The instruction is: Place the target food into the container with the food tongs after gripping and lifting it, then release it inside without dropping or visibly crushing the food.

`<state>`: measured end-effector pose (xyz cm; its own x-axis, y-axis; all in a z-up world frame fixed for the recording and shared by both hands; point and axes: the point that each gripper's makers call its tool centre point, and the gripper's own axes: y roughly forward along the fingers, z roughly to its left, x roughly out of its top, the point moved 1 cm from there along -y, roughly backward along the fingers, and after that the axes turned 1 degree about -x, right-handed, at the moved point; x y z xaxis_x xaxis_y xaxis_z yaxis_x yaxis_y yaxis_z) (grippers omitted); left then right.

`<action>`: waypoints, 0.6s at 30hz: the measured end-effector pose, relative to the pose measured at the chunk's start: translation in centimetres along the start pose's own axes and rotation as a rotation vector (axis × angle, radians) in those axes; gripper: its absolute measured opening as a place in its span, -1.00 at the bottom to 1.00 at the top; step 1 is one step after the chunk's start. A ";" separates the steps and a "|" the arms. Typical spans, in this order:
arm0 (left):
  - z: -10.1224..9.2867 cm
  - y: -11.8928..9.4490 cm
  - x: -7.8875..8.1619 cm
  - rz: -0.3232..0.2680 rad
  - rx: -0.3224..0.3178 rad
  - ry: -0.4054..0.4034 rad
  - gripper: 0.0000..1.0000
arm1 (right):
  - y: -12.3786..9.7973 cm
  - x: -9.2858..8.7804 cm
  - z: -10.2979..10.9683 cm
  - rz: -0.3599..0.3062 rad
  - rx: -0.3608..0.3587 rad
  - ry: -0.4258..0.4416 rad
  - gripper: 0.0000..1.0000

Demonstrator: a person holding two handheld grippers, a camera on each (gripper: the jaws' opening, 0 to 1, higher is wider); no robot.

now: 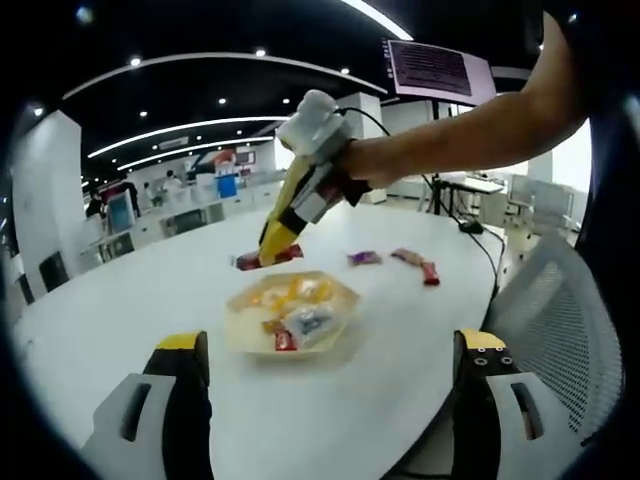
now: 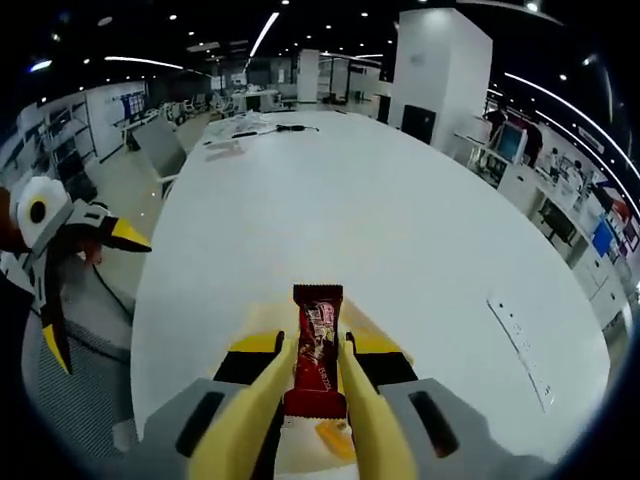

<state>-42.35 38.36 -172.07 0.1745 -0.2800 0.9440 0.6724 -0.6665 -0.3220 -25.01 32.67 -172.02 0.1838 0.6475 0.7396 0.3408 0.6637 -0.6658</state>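
A large office holds a white table (image 1: 400, 390). The right gripper (image 2: 318, 352) pinches a red bar (image 2: 316, 348), label unreadable, beyond the bowl (image 1: 292, 314) at 12 o'clock. The left gripper (image 1: 335, 375) has its jaws spread wide.

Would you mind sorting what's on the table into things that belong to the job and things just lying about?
Part of the job:
- red snack bar, clamped in the right gripper
- container of wrapped snacks

Lying about:
- purple wrapped snack
- red wrapped snack
- mesh chair
- left gripper, idle and open
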 end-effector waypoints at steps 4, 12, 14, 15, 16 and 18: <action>-0.1 0.1 -0.1 0.006 -0.004 0.003 0.97 | 0.1 -0.1 0.1 -0.003 0.013 0.006 -0.51; 0.0 0.1 -0.1 0.006 -0.002 0.000 0.97 | -0.3 0.1 -0.5 -0.031 -0.006 0.010 -0.46; 0.0 0.1 -0.1 0.007 0.000 0.000 0.97 | -0.4 0.0 -0.5 -0.035 -0.008 -0.002 -0.45; 0.0 0.1 -0.1 0.007 0.000 0.001 0.96 | -0.5 -0.3 -0.5 -0.033 -0.011 -0.005 -0.45; 0.0 0.1 -0.1 0.007 0.000 0.000 0.96 | -0.5 -0.4 -0.5 -0.031 -0.011 -0.005 -0.45; 0.0 0.1 -0.1 0.007 0.001 -0.001 0.96 | -0.4 -0.9 -0.3 -0.026 -0.011 -0.007 -0.44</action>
<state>-42.30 38.37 -172.21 0.1796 -0.2842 0.9418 0.6721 -0.6636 -0.3284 -25.05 31.67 -172.38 0.1682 0.6330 0.7557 0.3552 0.6762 -0.6455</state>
